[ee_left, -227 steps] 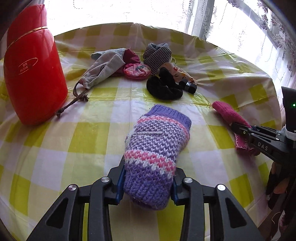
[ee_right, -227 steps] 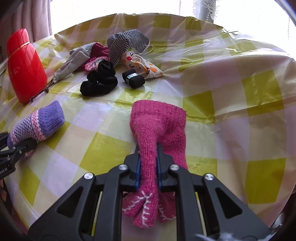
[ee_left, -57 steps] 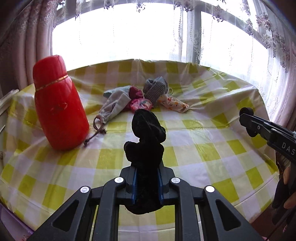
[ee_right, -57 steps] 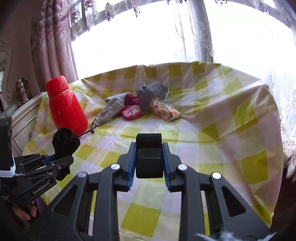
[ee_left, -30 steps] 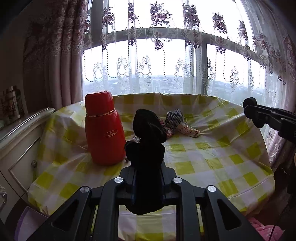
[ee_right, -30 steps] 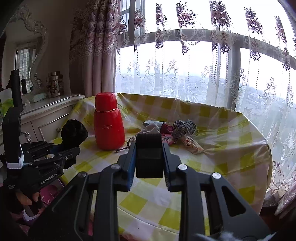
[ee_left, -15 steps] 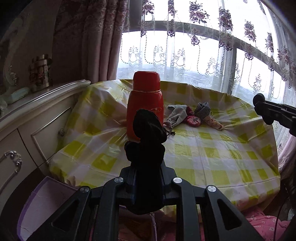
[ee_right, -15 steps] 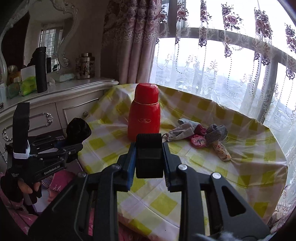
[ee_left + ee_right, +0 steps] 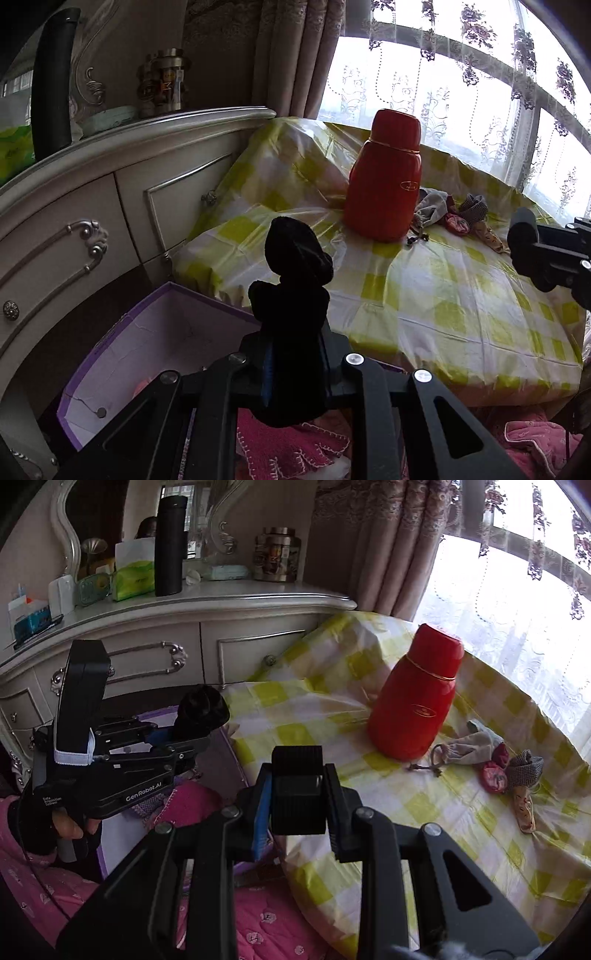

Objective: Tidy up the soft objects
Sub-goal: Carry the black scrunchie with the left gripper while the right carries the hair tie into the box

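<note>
Black scrunchie [image 9: 293, 295] pinched upright in left gripper [image 9: 295, 365], fingers closed on its lower half, upper lobe free above the tips; also visible from right wrist view [image 9: 201, 710]. Carried off the table and poised above the near edge of the purple box [image 9: 122, 332], which sits on the floor between the white dresser [image 9: 74, 218] and the table's near-left corner. Held high and clear of the box wall, presumably so release drops it straight inside. Pink knit glove [image 9: 291, 446] lying in the box below the gripper, with a bit of purple knit [image 9: 147, 805] beside it, so box judged the collecting place for soft items. Right gripper [image 9: 297, 794] clamped on black roll [image 9: 297, 790], 2 pads flat against its sides, roll squarely seated; held over the table's near edge, right of the box, likely waiting its turn behind the left. Remaining on checked tablecloth [image 9: 424, 295], far right: grey drawstring pouch [image 9: 469, 746], red-pink round item [image 9: 493, 775], houndstooth cloth [image 9: 524, 768], patterned small cloth [image 9: 524, 808], clustered and touching one another. Red thermos [image 9: 417, 698] upright just left of the cluster; hard, judged not part of sorting. Judgement: about 4 items left; next step calls for lowering slightly and opening over the box interior, not the rim.
</note>
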The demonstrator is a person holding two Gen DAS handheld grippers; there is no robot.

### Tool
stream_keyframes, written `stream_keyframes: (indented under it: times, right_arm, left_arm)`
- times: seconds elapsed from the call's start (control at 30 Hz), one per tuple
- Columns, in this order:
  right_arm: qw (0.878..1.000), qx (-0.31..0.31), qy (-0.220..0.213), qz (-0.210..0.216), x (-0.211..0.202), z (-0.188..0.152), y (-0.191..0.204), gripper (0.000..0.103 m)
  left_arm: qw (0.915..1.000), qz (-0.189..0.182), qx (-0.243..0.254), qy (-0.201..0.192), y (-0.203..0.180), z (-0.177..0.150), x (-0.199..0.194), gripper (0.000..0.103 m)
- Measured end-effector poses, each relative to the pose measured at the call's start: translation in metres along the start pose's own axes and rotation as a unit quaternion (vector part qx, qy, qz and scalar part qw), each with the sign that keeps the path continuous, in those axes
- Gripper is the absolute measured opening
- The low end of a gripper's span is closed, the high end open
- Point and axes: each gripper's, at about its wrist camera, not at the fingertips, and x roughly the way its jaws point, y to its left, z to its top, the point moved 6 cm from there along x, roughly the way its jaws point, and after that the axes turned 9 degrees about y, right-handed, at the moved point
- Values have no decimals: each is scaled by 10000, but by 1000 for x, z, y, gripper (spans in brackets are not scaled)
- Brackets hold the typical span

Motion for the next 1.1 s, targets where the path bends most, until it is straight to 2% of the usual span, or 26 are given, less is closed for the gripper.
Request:
stream_keyframes:
  times: [0.27,0.47,0.57,0.6,0.63,0.67,0.73,0.83,0.93,1.03,1.1]
  right_arm:
    - [9929,-937,432,589,41,8,68,30]
    - [9834,-1242,862,1005,75,2,97,30]
    - [9730,-1247,1231,1501,92,-7,110,31]
    - [9677,-1233,1373,1719,98,-11,114,32]
    - [9651,-1214,1437,1820,101,-15,117,36]
    - [9656,-1197,1433,1812,103,-17,118,41]
    - [9680,-1123,1368,1777,106,-20,112,48]
    - [9728,-794,1262,1770,105,-20,87,49]
    - [9800,-307,1120,1616,104,-24,46,52]
    - [9858,300,1009,1305,102,-36,-8,54]
    - [9867,770,958,1062,99,-48,-48,57]
  left_arm:
    - [9973,380,-402,482,51,-32,8,22]
    - [9876,634,-626,1294,73,-55,35,24]
    - [9772,801,-936,1729,86,-68,48,43]
    - [9729,923,-1037,1847,91,-72,52,54]
    - [9692,1061,-1125,1916,95,-75,53,61]
    - [9665,1187,-1180,1947,99,-76,54,64]
    - [9640,1307,-1201,1982,102,-78,55,69]
    - [9630,1390,-1088,2038,99,-77,57,70]
    - [9636,1461,-804,2088,81,-68,62,70]
    - [9681,1392,-428,2039,54,-52,70,70]
    - [9751,1134,-92,1902,25,-35,75,70]
